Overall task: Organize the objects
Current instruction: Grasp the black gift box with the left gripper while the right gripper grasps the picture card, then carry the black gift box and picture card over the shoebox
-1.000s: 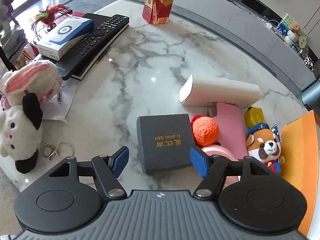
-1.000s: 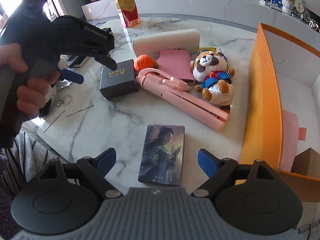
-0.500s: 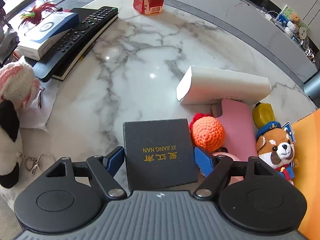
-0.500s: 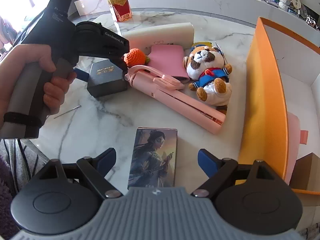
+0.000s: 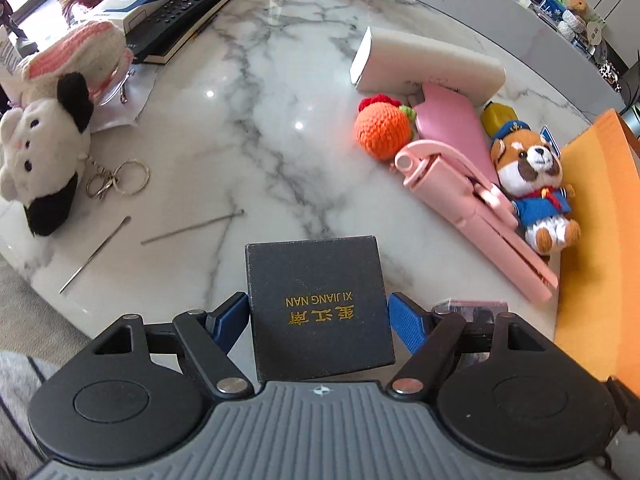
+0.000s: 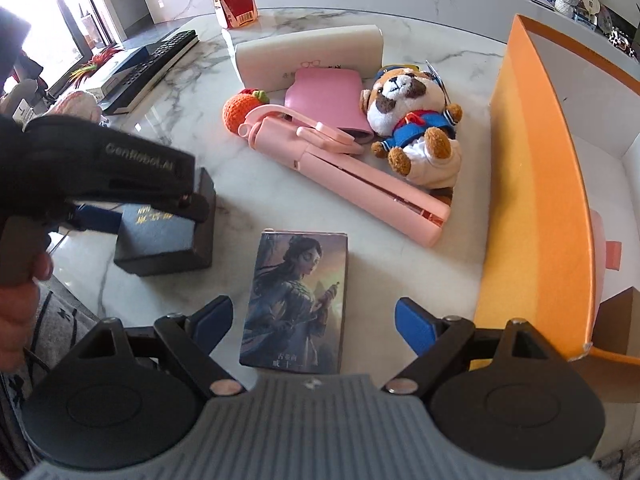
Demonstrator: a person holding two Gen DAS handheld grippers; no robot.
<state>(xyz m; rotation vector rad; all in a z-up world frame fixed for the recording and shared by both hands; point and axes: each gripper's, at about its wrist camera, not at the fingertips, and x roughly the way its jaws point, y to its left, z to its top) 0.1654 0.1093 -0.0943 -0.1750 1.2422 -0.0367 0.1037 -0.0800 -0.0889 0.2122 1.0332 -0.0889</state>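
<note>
Black box [image 5: 318, 306] between left fingers [image 5: 230, 318]

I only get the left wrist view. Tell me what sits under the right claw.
Observer: A flat card box printed with a painted woman lies on the white marble table, between the fingers of the open right claw, and neither finger touches it.
Operator: Report what's inside the tall orange box.
Observer: Inside the orange box, a small brown cardboard box stands at the near end, beside something pink.
</note>
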